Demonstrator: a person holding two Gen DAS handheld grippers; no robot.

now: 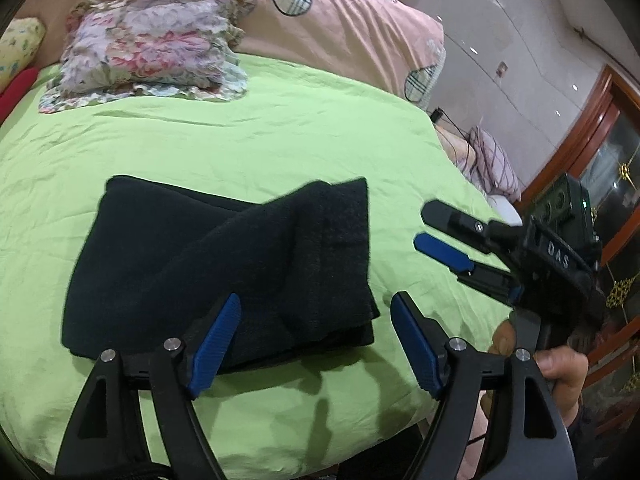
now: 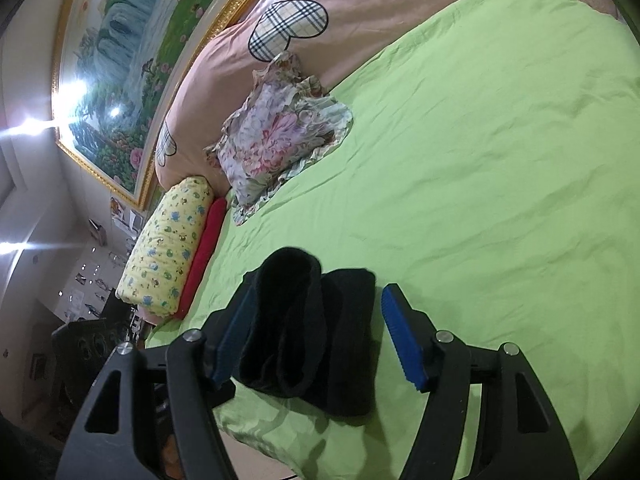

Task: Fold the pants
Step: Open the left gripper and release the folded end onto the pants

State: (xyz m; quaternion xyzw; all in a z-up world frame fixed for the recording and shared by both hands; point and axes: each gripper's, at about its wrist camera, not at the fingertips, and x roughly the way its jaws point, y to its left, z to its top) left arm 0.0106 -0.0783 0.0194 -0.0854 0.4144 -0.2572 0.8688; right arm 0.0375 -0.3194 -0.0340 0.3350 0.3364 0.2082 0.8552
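The black pants (image 1: 224, 264) lie folded into a thick bundle on the green bedsheet (image 1: 260, 140), near the bed's front edge. My left gripper (image 1: 316, 316) is open just above the bundle's near right corner, holding nothing. My right gripper (image 1: 420, 226) shows in the left wrist view to the right of the bundle, open and empty. In the right wrist view the right gripper (image 2: 316, 312) is open with the pants (image 2: 308, 332) lying between and below its blue pads, not clamped.
A floral pillow (image 1: 148, 48) lies at the back of the bed against a pink duvet (image 1: 340, 28). A yellow bolster (image 2: 168, 240) and red roll (image 2: 204, 248) lie at the bed's side. A wooden cabinet (image 1: 612, 160) stands to the right.
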